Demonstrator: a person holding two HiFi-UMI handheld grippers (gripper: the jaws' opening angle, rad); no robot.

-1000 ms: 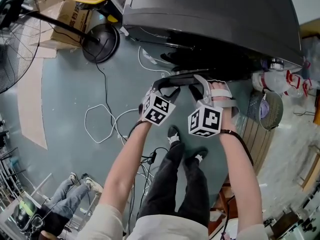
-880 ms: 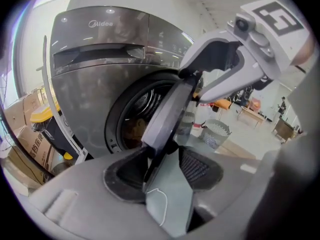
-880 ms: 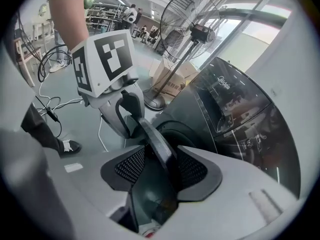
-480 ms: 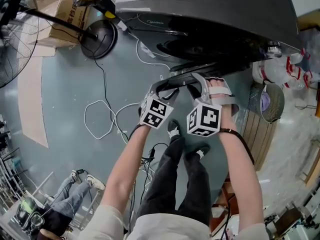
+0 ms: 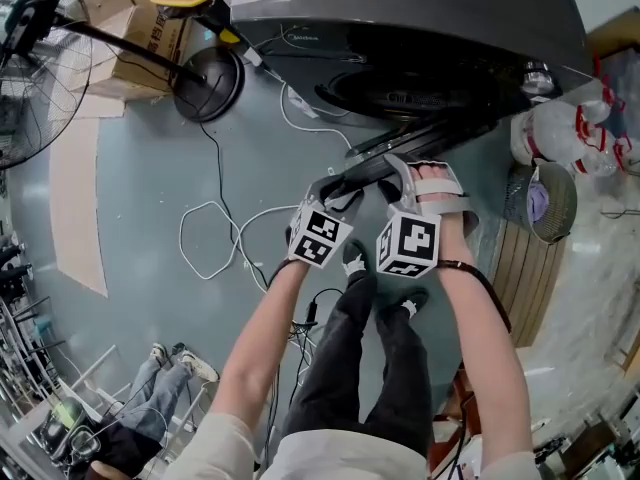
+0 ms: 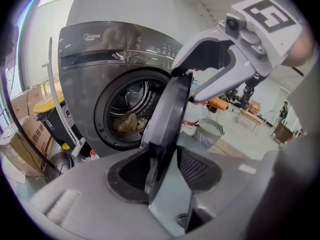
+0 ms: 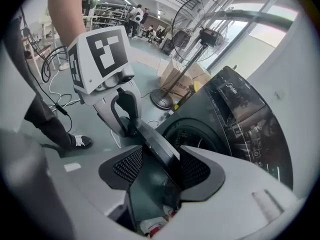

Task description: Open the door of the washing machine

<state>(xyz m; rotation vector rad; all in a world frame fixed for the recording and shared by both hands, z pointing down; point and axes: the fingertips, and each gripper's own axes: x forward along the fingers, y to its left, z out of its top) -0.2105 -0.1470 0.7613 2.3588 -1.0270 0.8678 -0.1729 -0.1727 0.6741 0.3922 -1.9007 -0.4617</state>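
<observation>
The dark washing machine (image 5: 400,18) stands on the floor (image 5: 150,168). Its round door (image 5: 425,133) is swung partly out from the drum opening, toward the person. Both tools meet at the door's free edge. The left tool (image 5: 340,188) has that edge between its jaws, which have just been closing but stand wide, one pad clear of it. Just beside it, the right tool (image 5: 420,176) straddles the same rim loosely, its jaws just opening. Laundry (image 6: 127,123) lies in the drum.

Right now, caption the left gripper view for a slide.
Washing machine door partly open, seen edge-on, laundry visible in the drum.
</observation>
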